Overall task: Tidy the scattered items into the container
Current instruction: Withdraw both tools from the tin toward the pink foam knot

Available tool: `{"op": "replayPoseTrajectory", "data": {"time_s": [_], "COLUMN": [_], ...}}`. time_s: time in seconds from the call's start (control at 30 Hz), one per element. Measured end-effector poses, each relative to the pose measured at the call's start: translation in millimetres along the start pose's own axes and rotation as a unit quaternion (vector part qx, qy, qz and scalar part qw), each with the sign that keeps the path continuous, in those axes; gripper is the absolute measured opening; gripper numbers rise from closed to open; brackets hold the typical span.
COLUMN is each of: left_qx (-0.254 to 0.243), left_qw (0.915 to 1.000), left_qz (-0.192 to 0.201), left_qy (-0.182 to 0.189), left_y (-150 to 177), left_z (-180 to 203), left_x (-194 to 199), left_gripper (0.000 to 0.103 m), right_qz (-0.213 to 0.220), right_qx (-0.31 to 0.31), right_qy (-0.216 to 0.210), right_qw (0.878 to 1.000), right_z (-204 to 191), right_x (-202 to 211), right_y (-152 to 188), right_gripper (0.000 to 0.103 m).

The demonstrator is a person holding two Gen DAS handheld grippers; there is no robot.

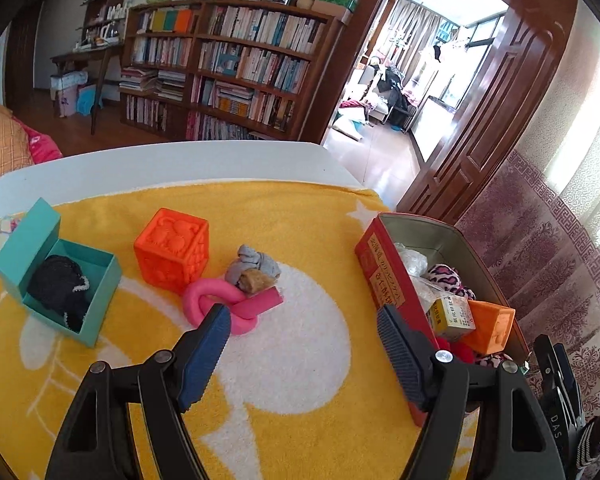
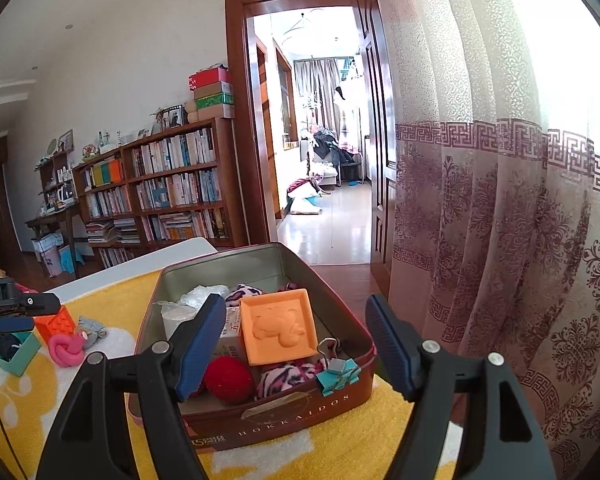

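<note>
A yellow towel (image 1: pixel 308 208) covers the white table (image 1: pixel 180 164), where a red tin (image 2: pixel 260 420) stands at the right edge, already holding an orange block (image 2: pixel 278 330), a red ball (image 2: pixel 229 378), leopard-print cloth (image 2: pixel 284 376), a small yellow carton (image 1: pixel 452 314), crumpled plastic (image 1: pixel 410 260) and a teal binder clip (image 2: pixel 338 374). Left of the tin, an open teal box (image 1: pixel 60 268) holds black fabric (image 1: pixel 58 286); a second orange block (image 1: pixel 172 250), a knotted pink tube (image 1: pixel 228 300) and a grey-and-tan cloth bundle (image 1: pixel 252 270) lie loose on the towel. The left gripper (image 1: pixel 304 316) hangs wide open and empty beside the pink tube; the right gripper (image 2: pixel 296 320), equally spread, holds nothing above the tin.
</note>
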State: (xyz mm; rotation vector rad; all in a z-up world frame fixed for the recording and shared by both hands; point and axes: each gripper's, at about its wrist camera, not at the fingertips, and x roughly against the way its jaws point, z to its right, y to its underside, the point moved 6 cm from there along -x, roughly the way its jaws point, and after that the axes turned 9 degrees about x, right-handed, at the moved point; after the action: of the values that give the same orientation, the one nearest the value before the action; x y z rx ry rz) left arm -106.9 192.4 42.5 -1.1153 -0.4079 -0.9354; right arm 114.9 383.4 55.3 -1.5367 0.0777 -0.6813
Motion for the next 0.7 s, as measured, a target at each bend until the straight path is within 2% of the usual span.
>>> {"op": "replayPoseTrajectory", "data": {"time_s": [0.17, 0.27, 0.37, 0.53, 0.7], "left_qx": [0.031, 0.042, 0.054, 0.07, 0.075], "left_qw": [0.9989, 0.9973, 0.9953, 0.9906, 0.9846], "left_qz": [0.016, 0.031, 0.041, 0.059, 0.083], "left_qy": [-0.029, -0.051, -0.07, -0.102, -0.134], "left_y": [-1.6, -1.9, -0.4, -2.6, -9.4], "left_z": [-55.2, -82.6, -107.6, -143.9, -182.4], "left_x": [26.1, 39.8, 52.0, 68.0, 88.7], "left_gripper": [0.079, 0.101, 0.102, 0.102, 0.102], "right_qz": [0.005, 0.006, 0.002, -0.021, -0.033], "right_qx": [0.02, 0.036, 0.049, 0.036, 0.045], "right_qy": [0.007, 0.011, 0.004, -0.065, -0.143], "right_qw": [1.0, 0.999, 0.999, 0.997, 0.988], "right_z": [-6.8, -11.9, -19.3, -42.4, -84.1], "right_x": [1.9, 3.1, 4.3, 8.5, 18.0], "right_y": [-2.3, -2.7, -4.9, -21.7, -35.1], "right_gripper": [0.078, 0.078, 0.078, 0.08, 0.081]}}
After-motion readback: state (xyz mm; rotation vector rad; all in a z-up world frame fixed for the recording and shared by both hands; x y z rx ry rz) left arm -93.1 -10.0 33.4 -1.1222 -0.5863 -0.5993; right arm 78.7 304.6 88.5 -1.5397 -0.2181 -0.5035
